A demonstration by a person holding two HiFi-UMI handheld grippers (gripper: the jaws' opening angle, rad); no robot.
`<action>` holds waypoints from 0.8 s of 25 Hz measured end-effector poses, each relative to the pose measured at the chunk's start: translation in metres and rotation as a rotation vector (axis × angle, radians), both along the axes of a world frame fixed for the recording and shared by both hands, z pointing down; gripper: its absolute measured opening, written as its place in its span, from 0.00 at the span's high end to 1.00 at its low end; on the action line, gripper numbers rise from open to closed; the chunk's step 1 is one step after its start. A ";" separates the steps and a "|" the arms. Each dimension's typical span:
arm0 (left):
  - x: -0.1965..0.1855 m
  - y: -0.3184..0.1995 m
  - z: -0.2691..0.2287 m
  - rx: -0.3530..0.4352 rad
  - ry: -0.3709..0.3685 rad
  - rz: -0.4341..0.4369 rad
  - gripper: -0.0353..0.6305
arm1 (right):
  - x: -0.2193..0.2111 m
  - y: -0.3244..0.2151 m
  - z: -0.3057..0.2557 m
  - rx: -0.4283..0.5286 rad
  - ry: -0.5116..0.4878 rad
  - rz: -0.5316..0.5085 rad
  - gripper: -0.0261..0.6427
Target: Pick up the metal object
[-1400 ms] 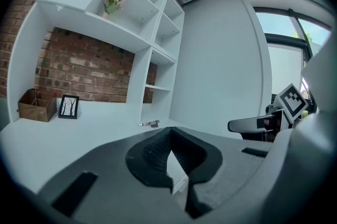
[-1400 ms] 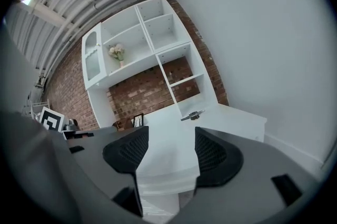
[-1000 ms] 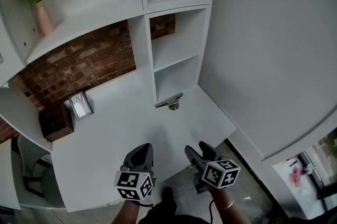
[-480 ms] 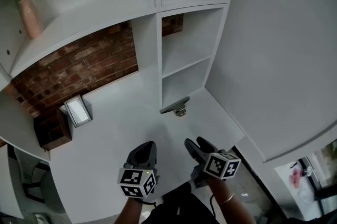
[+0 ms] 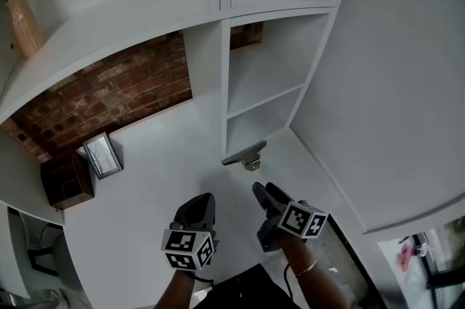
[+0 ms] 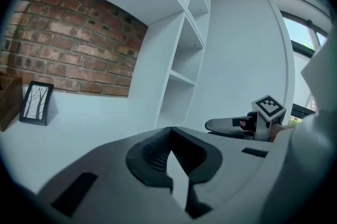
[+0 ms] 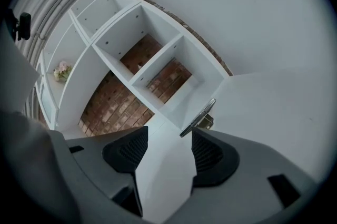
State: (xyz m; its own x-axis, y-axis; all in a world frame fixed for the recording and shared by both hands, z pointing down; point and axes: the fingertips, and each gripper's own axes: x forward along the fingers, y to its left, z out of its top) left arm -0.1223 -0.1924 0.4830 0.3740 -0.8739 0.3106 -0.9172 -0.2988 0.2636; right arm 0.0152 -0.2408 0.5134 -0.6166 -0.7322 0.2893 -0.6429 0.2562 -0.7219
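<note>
While metal object point(image 5: 245, 154) lay on table point(image 5: 145, 191) | right claw point(image 7: 168, 132) spread, empty, near it | left claw point(image 6: 170, 134) pressed together, farther from it

Even, diffuse daylight; the white bench point(image 5: 167, 162) is bright and evenly lit. Soft shadows sit inside the shelf bays point(image 5: 261, 82). Gripper views show strong fisheye bending and black vignetted corners. The left hand-held gripper point(image 6: 171, 136) and right hand-held gripper point(image 7: 168, 128) are blurred close up. The window point(image 6: 301, 33) is overexposed.

Two were held: the left hand-held gripper point(image 5: 196, 204) and the right hand-held gripper point(image 5: 261, 193). There was one metal object point(image 5: 245, 154), one picture frame point(image 5: 102, 155) and one brown box point(image 5: 67, 180) on one white surface point(image 5: 160, 162), and one vase point(image 5: 22, 24) on a shelf.
</note>
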 end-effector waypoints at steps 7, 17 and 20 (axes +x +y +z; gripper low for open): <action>0.007 -0.035 0.016 -0.038 -0.007 -0.024 0.93 | -0.003 -0.047 0.026 -0.067 -0.026 -0.012 0.59; 0.011 -0.074 0.026 -0.059 0.001 -0.069 0.93 | -0.012 -0.094 0.059 -0.163 -0.050 -0.040 0.65; 0.008 -0.080 0.030 -0.069 0.008 -0.086 0.94 | -0.015 -0.101 0.068 -0.191 -0.071 -0.037 0.65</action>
